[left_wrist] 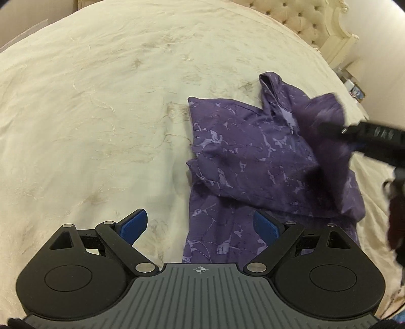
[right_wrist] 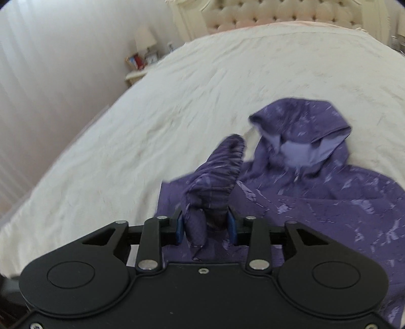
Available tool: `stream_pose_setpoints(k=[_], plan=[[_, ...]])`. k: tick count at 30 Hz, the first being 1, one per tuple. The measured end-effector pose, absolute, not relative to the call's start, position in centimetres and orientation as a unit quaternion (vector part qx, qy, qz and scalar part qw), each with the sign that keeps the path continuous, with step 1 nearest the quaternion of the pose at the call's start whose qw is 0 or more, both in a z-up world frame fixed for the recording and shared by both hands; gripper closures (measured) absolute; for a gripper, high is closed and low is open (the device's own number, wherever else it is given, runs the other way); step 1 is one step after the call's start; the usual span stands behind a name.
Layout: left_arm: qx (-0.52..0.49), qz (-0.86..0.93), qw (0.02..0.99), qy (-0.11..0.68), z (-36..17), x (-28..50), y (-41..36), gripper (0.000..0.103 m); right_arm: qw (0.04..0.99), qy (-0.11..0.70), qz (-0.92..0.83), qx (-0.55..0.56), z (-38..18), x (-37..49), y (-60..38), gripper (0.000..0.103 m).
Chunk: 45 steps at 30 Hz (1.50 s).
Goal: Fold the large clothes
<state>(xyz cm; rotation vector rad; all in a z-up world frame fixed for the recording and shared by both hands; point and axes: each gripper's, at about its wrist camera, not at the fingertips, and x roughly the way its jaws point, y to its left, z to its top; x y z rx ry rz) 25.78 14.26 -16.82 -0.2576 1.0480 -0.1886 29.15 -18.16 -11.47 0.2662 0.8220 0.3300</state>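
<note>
The purple hooded jacket [right_wrist: 316,192] lies on the cream bedspread [right_wrist: 152,121], hood [right_wrist: 301,131] toward the tufted headboard [right_wrist: 273,12] at twelve o'clock. I judge it thin, soft and light, probably a little slippery: it will slump and slide instead of keeping a crease, so I would take it by hems, the cuff or the shoulder seams, where the cloth is doubled.

In the right wrist view its sleeve [right_wrist: 217,174] runs up toward twelve o'clock from my right gripper [right_wrist: 206,227], and the bunched cloth sits between the blue pads. The jaws are about half apart; whether the pads are pressing on the sleeve I cannot tell through the blur.

From the left wrist view the jacket's body [left_wrist: 253,157] sits at about one o'clock of my left gripper [left_wrist: 200,227], whose jaws stand wide with nothing in them; the right-hand pad hangs over the jacket's lower hem, the other over bare bedspread. A nightstand [right_wrist: 136,73] with a lamp [right_wrist: 145,38] stands off at ten o'clock.
</note>
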Motion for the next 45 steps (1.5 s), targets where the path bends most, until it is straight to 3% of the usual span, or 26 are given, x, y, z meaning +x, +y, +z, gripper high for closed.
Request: stream_pose_setpoints(k=[3,4,18,25,27,31,39,43,45], plan=[[-0.126,-0.096,0.853,0.498,-16.8,26.3,14.3,0.012,0.896,0.388,0.177,0.122,-12.4,28.2,-17.2,0.030],[-0.126,-0.099,0.853,0.497,-16.7,26.6,14.1,0.012,0.897,0.388,0.176,0.120,-12.2,27.9,-16.7,0.029],[-0.092,-0.177,0.837,0.509,-19.4,32.2,5.1,0.012,0.882,0.447,0.100,0.112,-16.0,22.6,-25.9,0.029],[0.066,-0.169,0.821,0.541,-24.7,33.6,0.6,0.013,0.867,0.473,0.029,0.154,-18.0,20.0,-32.8,0.029],[0.086,-0.161,0.818,0.545,-25.6,33.7,0.4,0.005,0.865,0.475,0.013,0.162,-18.2,19.7,-34.8,0.029],[0.043,-0.159,0.815,0.555,-26.6,34.1,1.5,0.001,0.868,0.465,-0.018,0.173,-18.2,19.9,-38.5,0.029],[0.055,-0.144,0.812,0.563,-26.4,34.6,0.4,0.000,0.892,0.427,-0.001,0.151,-18.9,23.2,-40.8,0.029],[0.055,-0.144,0.812,0.563,-26.4,34.6,0.5,0.000,0.867,0.475,0.062,0.141,-22.1,24.0,-39.2,0.029],[0.054,-0.143,0.811,0.564,-26.4,34.7,0.5,0.000,0.842,0.511,0.117,0.125,-23.7,23.5,-37.9,0.034]])
